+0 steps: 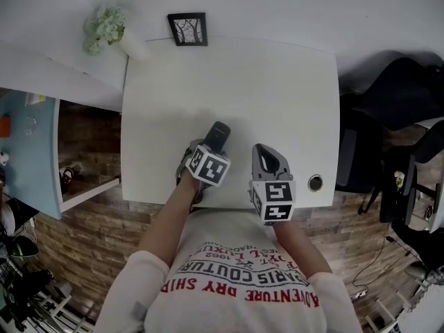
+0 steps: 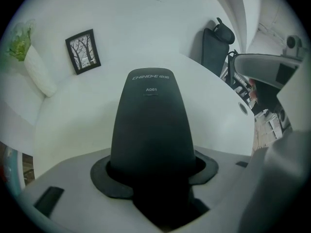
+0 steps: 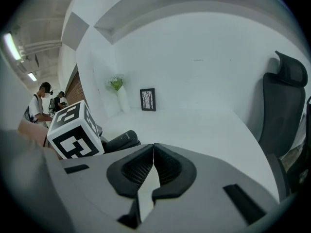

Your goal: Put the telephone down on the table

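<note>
Two grippers hover over the table's [image 1: 277,89] 6 o'clock edge. The left gripper [image 2: 153,178] is clamped on the telephone [image 2: 150,125], tip toward 12 o'clock, likely for lowering. The right gripper [image 3: 151,171], jaws together and empty, hangs clear at the telephone's 3 o'clock.

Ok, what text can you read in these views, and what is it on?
"CHINO-E", plus characters I cannot read: on the telephone, near its far end.
"A061": just below that.
"DRY" and "ADVENTURE", upside down: on the person's shirt.
Other shirt lines: too small to read surely.
</note>
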A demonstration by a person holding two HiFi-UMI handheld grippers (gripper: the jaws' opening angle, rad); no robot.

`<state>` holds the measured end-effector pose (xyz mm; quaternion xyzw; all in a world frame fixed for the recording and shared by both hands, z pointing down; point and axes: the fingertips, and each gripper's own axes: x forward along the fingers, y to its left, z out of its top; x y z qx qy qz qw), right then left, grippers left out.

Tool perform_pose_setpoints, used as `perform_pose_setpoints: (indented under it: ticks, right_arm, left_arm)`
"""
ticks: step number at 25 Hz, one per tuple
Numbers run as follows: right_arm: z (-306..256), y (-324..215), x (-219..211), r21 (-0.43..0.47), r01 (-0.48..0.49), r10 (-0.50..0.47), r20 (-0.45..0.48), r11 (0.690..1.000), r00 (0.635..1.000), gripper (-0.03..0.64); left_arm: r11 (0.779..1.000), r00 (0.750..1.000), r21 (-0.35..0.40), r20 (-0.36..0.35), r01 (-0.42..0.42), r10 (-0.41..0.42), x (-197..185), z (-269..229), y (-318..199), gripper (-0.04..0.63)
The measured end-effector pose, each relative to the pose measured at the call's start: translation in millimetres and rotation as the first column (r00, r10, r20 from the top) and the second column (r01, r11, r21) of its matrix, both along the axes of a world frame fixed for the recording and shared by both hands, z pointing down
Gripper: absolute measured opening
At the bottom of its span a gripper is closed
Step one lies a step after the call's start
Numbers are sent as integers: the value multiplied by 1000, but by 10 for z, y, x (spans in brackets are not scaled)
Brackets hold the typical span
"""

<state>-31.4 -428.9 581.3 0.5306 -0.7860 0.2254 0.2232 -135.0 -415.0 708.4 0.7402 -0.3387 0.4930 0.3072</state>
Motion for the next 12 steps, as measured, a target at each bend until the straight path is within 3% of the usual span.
perform_pose_setpoints:
  ticks: [12]
  right_arm:
    - [9,40,28,-12,1,-1,11,1000,1000,25]
  left_arm:
    - [1000,1000,29,-21,11,-11,4,-2,2,285]
